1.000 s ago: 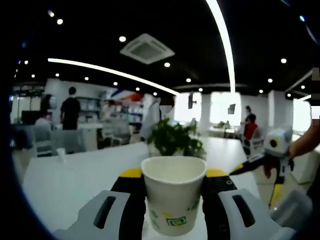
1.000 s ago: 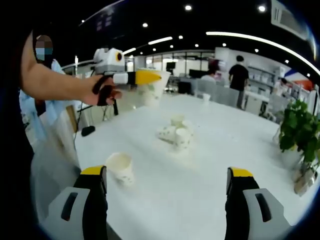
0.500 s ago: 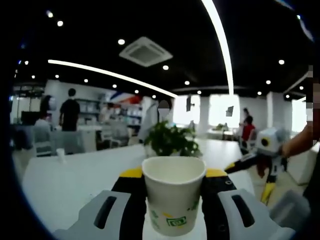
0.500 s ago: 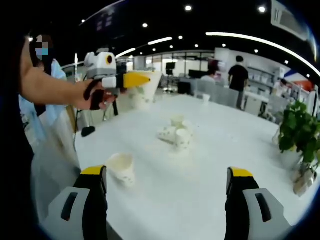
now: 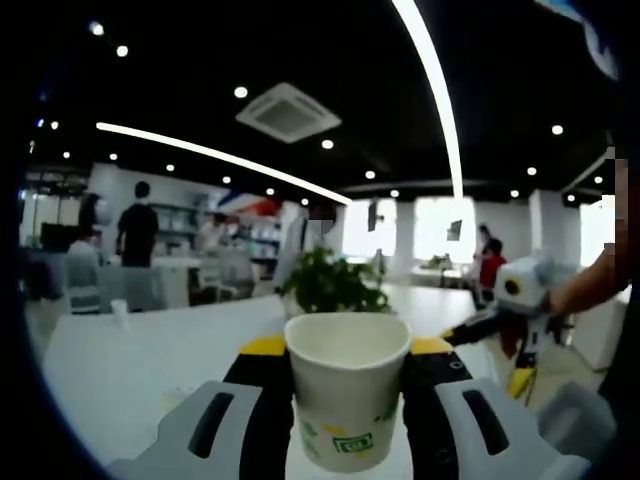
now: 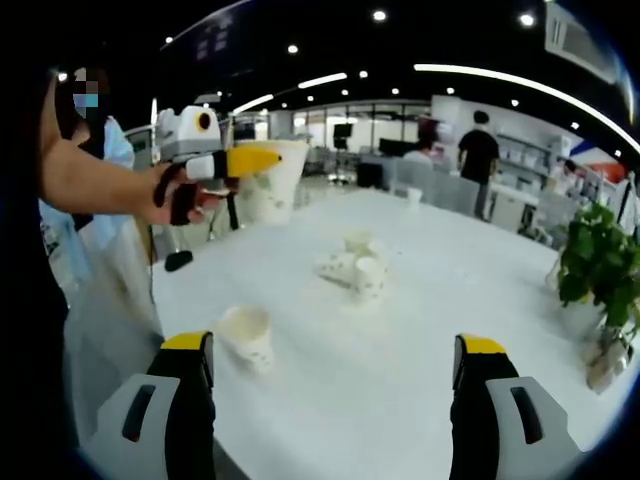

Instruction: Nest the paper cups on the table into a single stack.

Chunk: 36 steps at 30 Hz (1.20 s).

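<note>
The left gripper (image 5: 348, 400) squeezes one white paper cup (image 5: 347, 385), upright, high over the smooth white table (image 6: 400, 350). The right gripper (image 6: 335, 400) has its jaws spread wide, holding nothing. Near the table's middle sit three small round cups (image 6: 355, 265) close together. One more cup (image 6: 246, 335) leans alone nearer the right gripper

Five paper cups (image 6: 245, 338), one potted plant (image 6: 598, 272), one white table (image 6: 480, 300), two tongs (image 6: 335, 370).
</note>
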Motion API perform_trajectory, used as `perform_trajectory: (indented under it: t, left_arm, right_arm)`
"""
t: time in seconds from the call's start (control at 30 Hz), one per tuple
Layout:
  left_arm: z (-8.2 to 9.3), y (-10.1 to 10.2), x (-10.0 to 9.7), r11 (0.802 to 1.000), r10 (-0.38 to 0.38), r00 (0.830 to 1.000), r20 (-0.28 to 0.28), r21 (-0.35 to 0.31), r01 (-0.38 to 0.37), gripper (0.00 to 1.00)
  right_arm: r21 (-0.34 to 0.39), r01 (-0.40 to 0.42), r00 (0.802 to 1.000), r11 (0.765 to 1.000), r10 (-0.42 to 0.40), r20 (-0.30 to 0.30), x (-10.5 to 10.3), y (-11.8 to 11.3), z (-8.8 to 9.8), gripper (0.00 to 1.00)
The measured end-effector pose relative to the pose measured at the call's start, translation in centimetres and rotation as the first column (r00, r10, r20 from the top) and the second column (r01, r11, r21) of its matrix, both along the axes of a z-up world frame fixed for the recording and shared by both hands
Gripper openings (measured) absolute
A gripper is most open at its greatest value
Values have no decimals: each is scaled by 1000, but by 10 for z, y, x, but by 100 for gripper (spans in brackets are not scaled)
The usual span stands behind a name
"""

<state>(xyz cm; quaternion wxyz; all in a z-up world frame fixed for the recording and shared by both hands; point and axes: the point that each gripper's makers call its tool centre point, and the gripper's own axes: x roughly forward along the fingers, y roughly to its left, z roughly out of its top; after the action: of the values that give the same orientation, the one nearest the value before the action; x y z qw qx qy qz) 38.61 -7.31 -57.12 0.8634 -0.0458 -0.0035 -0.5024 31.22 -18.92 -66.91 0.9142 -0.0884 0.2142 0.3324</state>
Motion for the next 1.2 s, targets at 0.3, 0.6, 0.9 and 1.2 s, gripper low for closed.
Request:
perform_trajectory:
  t: [0.3, 0.6, 0.9, 1.2]
  left_arm:
    - [5, -1, -11, 1000, -11, 1000, 11, -4, 11, 40]
    - [7, 2, -22, 1000, -14, 1000, 17, -4, 14, 40]
    - [8, 2, -36, 1000, -22, 1000, 15, -10, 22, 40]
    - [11, 1, -47, 999, -26, 999, 25, -18, 27, 40]
  right_arm:
    - [-3, -2, 1000, 1000, 2, 2, -2, 0, 0, 98]
    - [-4, -2, 1000, 1000, 2, 5, -4, 1, 0, 99]
    - [-7, -7, 1000, 1000, 7, 5, -7, 4, -1, 100]
    - [-10, -11, 1000, 1000, 11, 8, -8, 6, -1, 100]
